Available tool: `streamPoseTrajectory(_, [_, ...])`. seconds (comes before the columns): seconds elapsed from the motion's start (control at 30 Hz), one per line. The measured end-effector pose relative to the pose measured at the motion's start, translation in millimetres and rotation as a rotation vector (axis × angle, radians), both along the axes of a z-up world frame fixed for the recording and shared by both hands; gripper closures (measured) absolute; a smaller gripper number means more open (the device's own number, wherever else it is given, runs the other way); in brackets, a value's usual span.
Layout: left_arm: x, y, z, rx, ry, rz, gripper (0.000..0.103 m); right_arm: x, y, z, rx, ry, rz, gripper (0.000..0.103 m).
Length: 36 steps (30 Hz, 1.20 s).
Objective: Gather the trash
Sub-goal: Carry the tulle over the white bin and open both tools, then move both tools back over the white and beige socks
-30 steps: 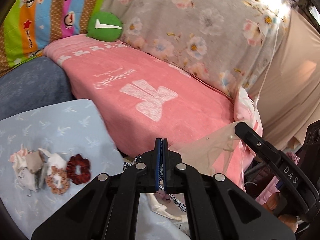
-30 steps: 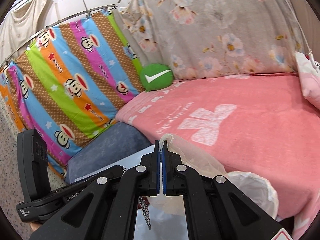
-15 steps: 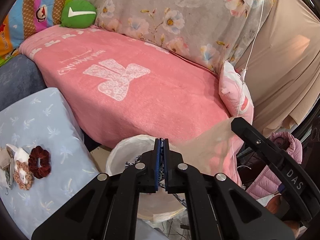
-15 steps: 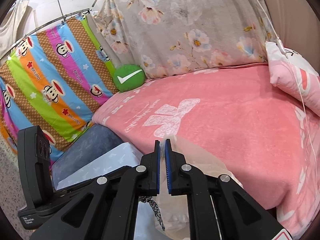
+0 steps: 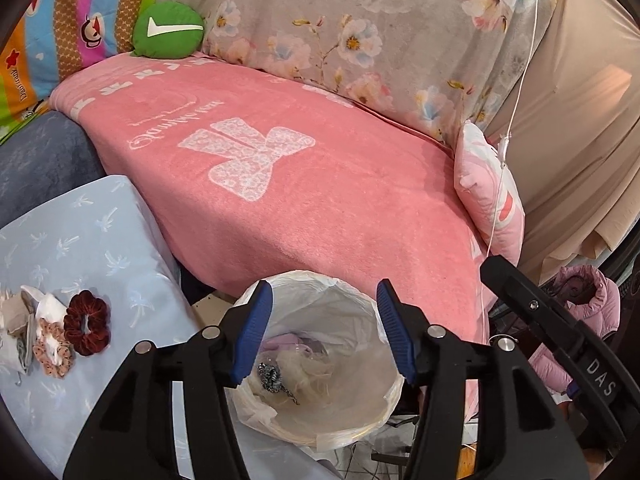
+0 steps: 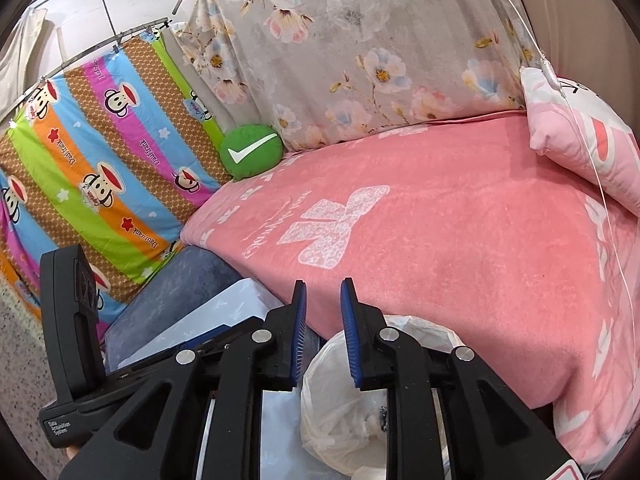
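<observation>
A trash bin lined with a white plastic bag (image 5: 320, 360) stands between the pale blue table and the pink bed; it also shows in the right wrist view (image 6: 360, 400). Inside lie a clear plastic bag (image 5: 316, 364), a black-and-white patterned strip (image 5: 274, 376) and pinkish scraps. My left gripper (image 5: 324, 328) is open and empty right above the bin's mouth. My right gripper (image 6: 323, 328) is partly open and empty above the bin's left rim. On the table at left lie crumpled white wrappers (image 5: 24, 328) and two scrunchies, dark red (image 5: 86, 322) and peach (image 5: 52, 354).
The pale blue table (image 5: 80, 240) is at left, with a dark blue cushion (image 5: 36, 160) behind it. The pink bed (image 5: 300, 184) fills the middle, with a green round pillow (image 5: 168, 30) and a pink pillow (image 5: 492, 196). A pink jacket (image 5: 576, 320) lies at right.
Both grippers opened. The clear plastic bag and patterned strip they pinched dropped into the bin. The left view has swung back a little toward the table.
</observation>
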<state>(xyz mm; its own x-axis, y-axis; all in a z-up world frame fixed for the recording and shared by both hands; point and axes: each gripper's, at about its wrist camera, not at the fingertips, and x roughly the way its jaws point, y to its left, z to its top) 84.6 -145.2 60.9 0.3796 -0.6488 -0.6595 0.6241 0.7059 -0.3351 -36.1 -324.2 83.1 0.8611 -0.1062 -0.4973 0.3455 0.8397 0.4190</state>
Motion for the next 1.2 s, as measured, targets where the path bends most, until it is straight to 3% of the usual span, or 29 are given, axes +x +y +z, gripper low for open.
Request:
streamPoseTrajectory(0.57, [7, 46, -15, 0.030, -0.006, 0.123, 0.051, 18, 46, -35, 0.009, 0.093, 0.112, 0.078])
streamPoseTrajectory(1.2, [48, 175, -52, 0.068, 0.056, 0.405, 0.042, 76, 156, -64, -0.027, 0.183, 0.312, 0.078])
